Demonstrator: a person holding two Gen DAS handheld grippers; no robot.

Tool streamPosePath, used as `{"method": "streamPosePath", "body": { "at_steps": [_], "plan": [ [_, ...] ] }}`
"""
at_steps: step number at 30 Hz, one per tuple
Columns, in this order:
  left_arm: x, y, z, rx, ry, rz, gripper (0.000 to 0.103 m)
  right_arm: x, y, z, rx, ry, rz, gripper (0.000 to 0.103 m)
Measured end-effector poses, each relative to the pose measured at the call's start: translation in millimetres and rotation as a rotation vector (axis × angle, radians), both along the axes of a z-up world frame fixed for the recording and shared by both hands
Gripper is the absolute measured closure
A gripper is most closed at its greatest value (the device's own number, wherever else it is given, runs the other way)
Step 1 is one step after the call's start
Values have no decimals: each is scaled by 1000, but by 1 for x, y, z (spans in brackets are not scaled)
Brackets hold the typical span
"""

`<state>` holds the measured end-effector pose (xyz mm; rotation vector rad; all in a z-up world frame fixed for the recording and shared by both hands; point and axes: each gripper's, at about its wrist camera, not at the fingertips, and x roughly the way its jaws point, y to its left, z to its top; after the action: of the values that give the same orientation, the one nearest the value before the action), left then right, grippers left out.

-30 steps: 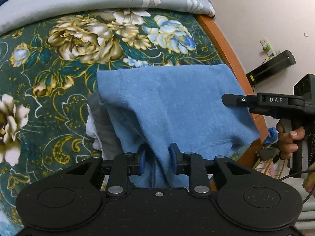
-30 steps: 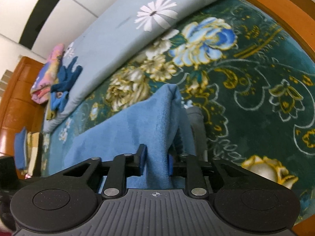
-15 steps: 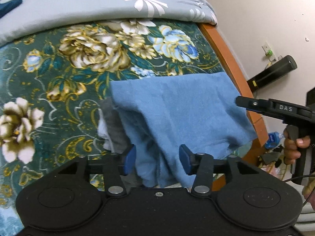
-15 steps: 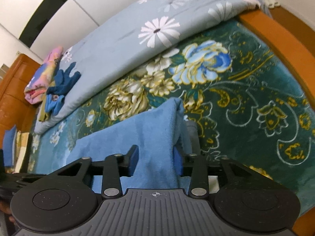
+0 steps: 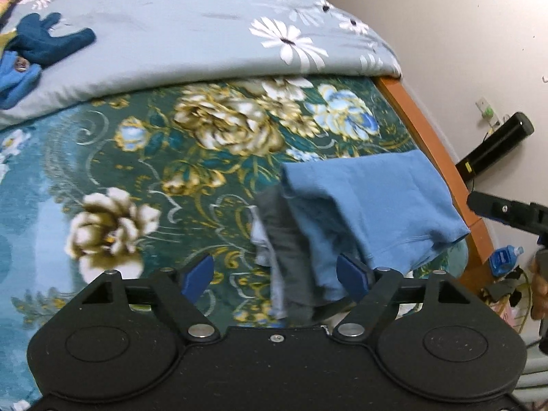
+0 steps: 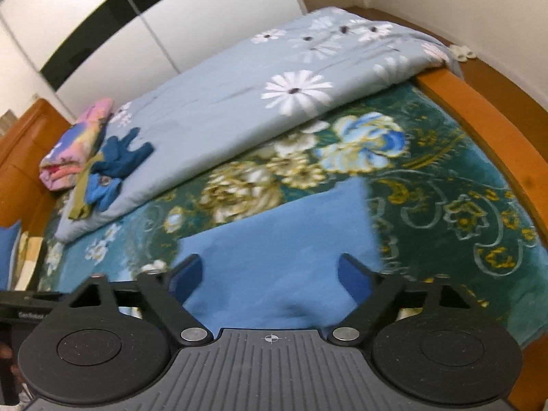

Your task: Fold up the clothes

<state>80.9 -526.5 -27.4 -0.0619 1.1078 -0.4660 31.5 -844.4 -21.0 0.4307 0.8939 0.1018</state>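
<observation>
Left gripper [image 5: 275, 275], black body with blue pads: jaws opening, spread wide, nothing pinched. The edge of the folded clothes shows in the gap, but neither pad presses on it.

Right gripper [image 6: 270, 275], same build, grey ribbed top: jaws opening too, wide apart. Blue cloth fills the gap below them; the pads stand clear of it.

Folded blue fleece garment [image 5: 370, 212]: lies on the bed near the right-hand edge, as the left wrist view shows it, its far corner close to the orange wooden bed rail [image 5: 435, 157]. Under it, a grey garment [image 5: 287, 246] and a strip of something pale, perhaps white cloth; motion blur makes that uncertain. Together they form a small stack.

Beneath the stack: dark green plush blanket with gold and blue flowers [image 5: 212, 130].

Further back: pale blue quilt printed with white daisies [image 5: 191, 34], laid across the bed. On its far left, a dark teal garment [image 5: 48, 41] and a lighter blue piece just beside it. In the right wrist view, a folded pink patterned bundle [image 6: 77, 147] lies by the wooden headboard [image 6: 20, 144].
</observation>
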Motion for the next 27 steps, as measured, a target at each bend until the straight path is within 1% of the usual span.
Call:
{"method": "streamPosePath", "body": {
  "at_steps": [1,3,4,9,12,14,17,21,22,25,27],
  "plan": [
    [-4,11,3,0,-16,3,22,-2,15,2,3,-3,8,9],
    [-14,34,9,2,-53,8,19,-7,45,6,3,-10,22,3],
    [-19,47,13,4,-74,12,16,-9,60,8,0,-14,31,0],
    [-51,136,30,16,-190,68,10,-22,156,18,-37,-23,83,0],
    [-69,194,37,15,-243,121,9,-32,216,21,-57,-23,128,0],
    [-80,229,39,34,-276,167,9,-38,254,23,-76,-26,156,0],
    [-98,274,41,88,-323,253,8,-46,309,28,-104,-31,193,0],
    [-118,324,41,104,-325,367,7,-47,374,29,-132,-9,263,0],
    [-122,333,40,120,-323,399,6,-46,388,29,-142,-5,287,0],
    [-130,356,36,153,-307,474,6,-40,429,32,-189,-6,392,0],
    [-130,370,35,144,-293,521,3,-35,451,34,-213,-14,457,0]
  ]
}}
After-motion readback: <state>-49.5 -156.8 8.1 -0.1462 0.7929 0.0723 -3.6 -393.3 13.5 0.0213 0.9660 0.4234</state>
